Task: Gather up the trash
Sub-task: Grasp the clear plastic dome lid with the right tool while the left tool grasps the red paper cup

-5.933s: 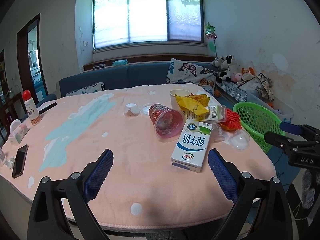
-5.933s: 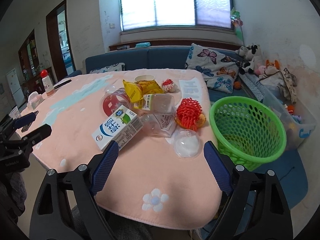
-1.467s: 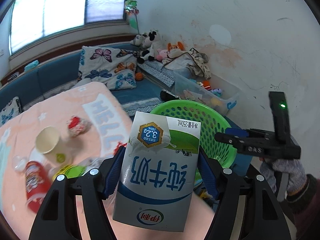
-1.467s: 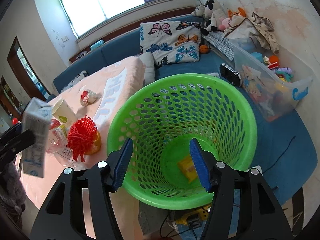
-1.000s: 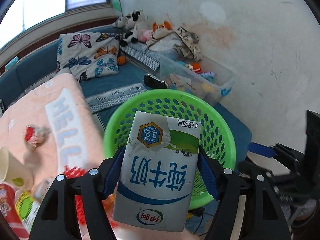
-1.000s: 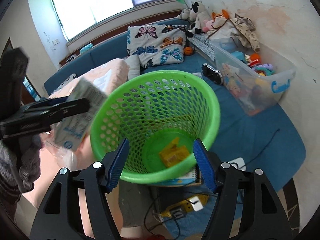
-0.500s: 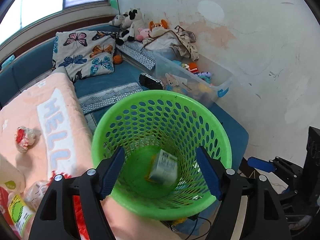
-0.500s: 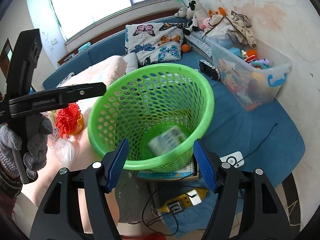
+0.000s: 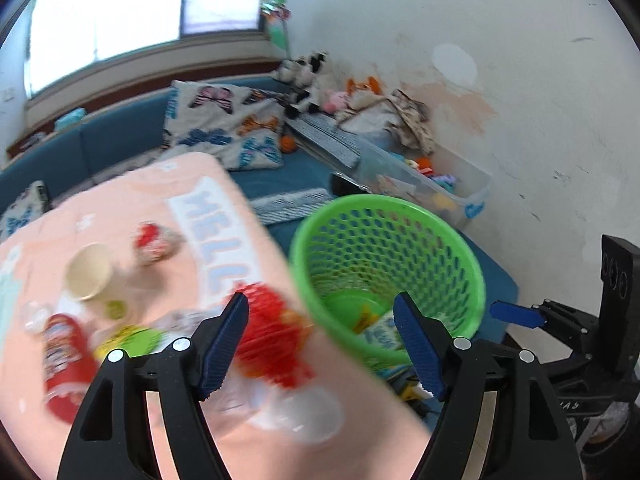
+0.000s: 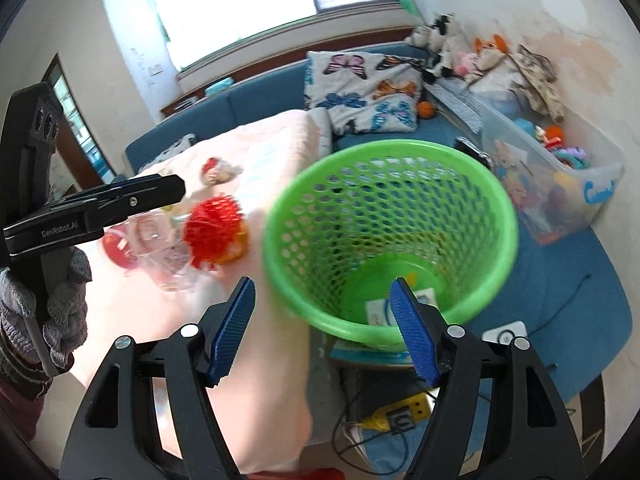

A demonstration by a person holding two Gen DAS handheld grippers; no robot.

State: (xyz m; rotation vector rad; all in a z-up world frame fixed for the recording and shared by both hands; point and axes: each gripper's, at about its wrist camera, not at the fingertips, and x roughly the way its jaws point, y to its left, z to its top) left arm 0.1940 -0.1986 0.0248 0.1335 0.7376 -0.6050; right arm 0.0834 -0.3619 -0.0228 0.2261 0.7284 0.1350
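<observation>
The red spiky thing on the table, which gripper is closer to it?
Left. The left gripper hangs right over the red spiky thing, empty jaws opening. The right gripper sits farther off, over the green basket, jaws opening and empty too.

Pink-clothed table [image 9: 168,432] under paper cup [image 9: 89,271], red can [image 9: 63,360], red mesh [image 9: 267,332].

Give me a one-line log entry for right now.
left hand-held gripper: empty, jaws opening | right hand-held gripper: empty, jaws opening | milk carton: in green basket | red mesh ball: on table

bright window [image 9: 120,8], blue sofa [image 9: 100,140], stained white wall [image 9: 480,80].
</observation>
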